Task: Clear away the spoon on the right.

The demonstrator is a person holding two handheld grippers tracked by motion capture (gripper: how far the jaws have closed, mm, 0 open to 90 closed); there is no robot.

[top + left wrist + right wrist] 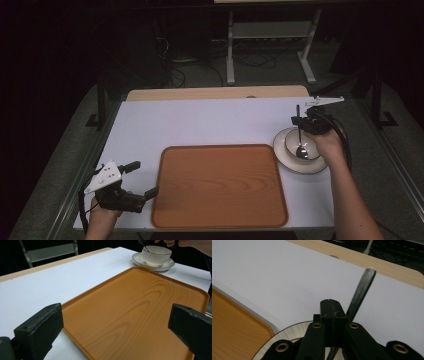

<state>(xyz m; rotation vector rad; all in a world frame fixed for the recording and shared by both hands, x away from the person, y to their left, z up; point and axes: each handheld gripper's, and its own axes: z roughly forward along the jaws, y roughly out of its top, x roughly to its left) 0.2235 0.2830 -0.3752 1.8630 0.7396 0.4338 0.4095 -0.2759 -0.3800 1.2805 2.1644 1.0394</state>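
Spoon [300, 142] trouble is the main risk: the right gripper [305, 122] has its jaws clamped on the thin handle, with the spoon's rounded end down inside the bowl [301, 145], which sits on a saucer [281, 152] right of the tray [220, 186] on the table [200, 122]. The narrow handle looks pinched near one edge of the jaws, so it could twist or slip as it lifts, clatter back, or drag against the rim and tip the bowl. The left gripper [140, 179] hovers over the tray's left edge, jaws wide apart, holding nothing.
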